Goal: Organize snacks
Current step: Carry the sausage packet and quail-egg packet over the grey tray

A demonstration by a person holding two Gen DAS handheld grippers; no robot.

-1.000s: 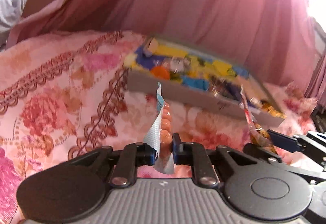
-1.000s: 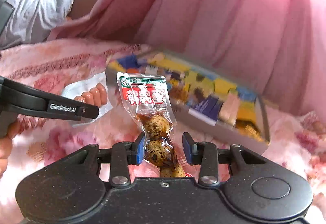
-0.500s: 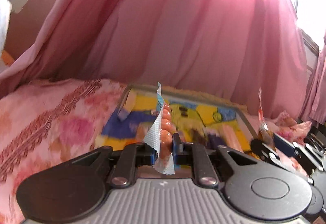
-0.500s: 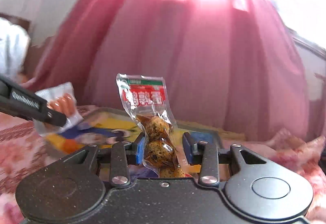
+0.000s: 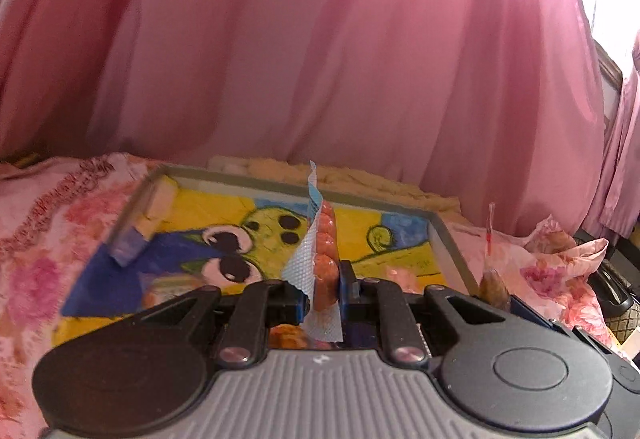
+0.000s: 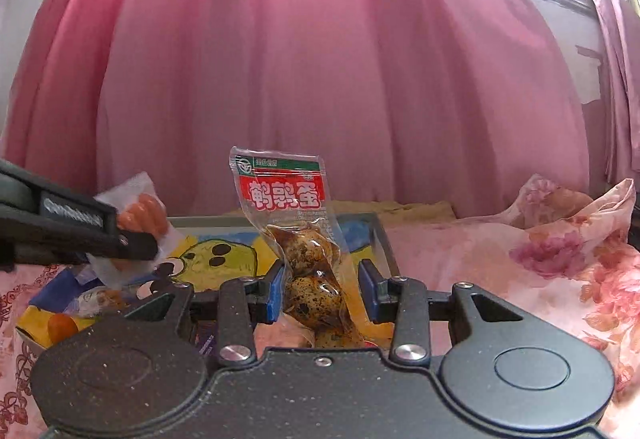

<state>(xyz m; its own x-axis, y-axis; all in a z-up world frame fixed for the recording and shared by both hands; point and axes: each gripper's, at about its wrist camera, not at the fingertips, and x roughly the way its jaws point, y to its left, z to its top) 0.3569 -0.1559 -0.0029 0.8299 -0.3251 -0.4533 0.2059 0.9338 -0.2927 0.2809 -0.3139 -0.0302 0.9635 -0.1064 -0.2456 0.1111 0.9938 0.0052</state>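
My left gripper (image 5: 324, 291) is shut on a clear packet of small orange sausages (image 5: 326, 239), held upright on edge above the grey-rimmed tray (image 5: 448, 247). The tray's floor shows a yellow and blue cartoon. My right gripper (image 6: 322, 293) is shut on a clear packet of speckled quail eggs (image 6: 308, 255) with a red label, held upright over the tray's right side (image 6: 384, 239). In the right wrist view the left gripper (image 6: 132, 243) and its sausage packet (image 6: 142, 213) hang at the left over the tray. The egg packet (image 5: 494, 281) shows at the right of the left wrist view.
A yellow and blue block snack (image 5: 138, 235) leans on the tray's left wall. Loose snacks (image 6: 80, 307) lie at the tray's near left. The tray rests on a pink floral bedspread (image 6: 520, 263). A pink curtain (image 6: 320, 59) hangs close behind.
Both grippers have moved forward with their packets, from short of the tray to above it. The tray now fills the lower view, and both stay shut.
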